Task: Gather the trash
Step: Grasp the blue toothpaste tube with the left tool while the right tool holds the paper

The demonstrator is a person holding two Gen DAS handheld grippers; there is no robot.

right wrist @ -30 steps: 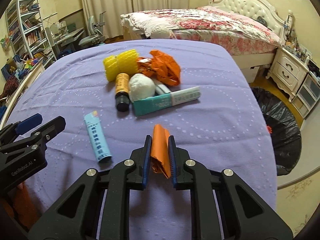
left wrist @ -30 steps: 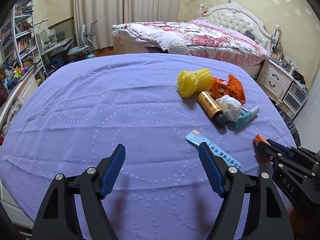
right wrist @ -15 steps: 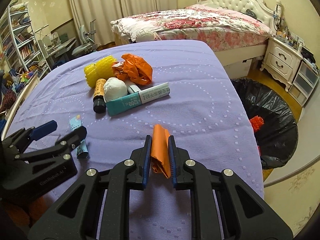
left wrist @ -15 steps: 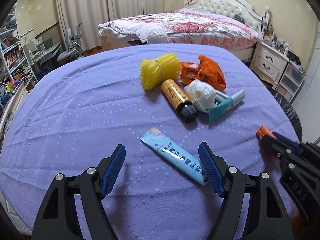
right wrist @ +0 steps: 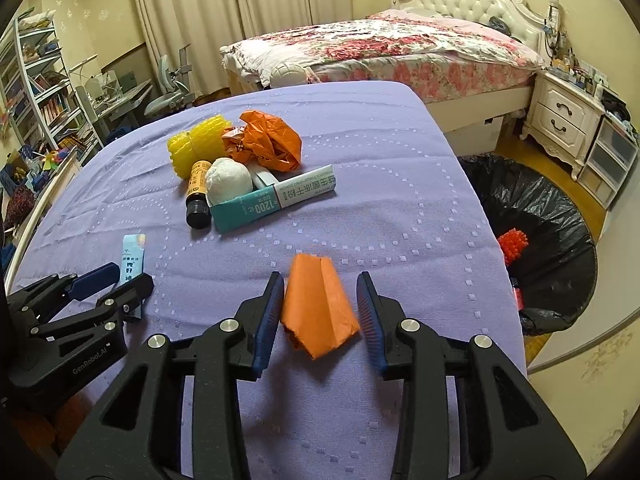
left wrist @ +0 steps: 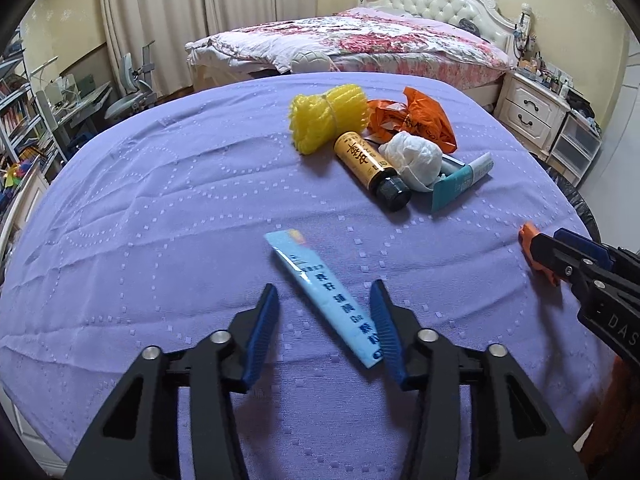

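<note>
Purple-covered table first: black trash bag sits off its right edge, junk pile mid-table. Left gripper is spread around the light blue sachet; right gripper stands parted around the orange wrapper, unclamped

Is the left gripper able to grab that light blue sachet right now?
Probably yes. The left gripper is open and the light blue sachet lies flat on the purple cloth between its fingers, nothing on top of it.
</note>
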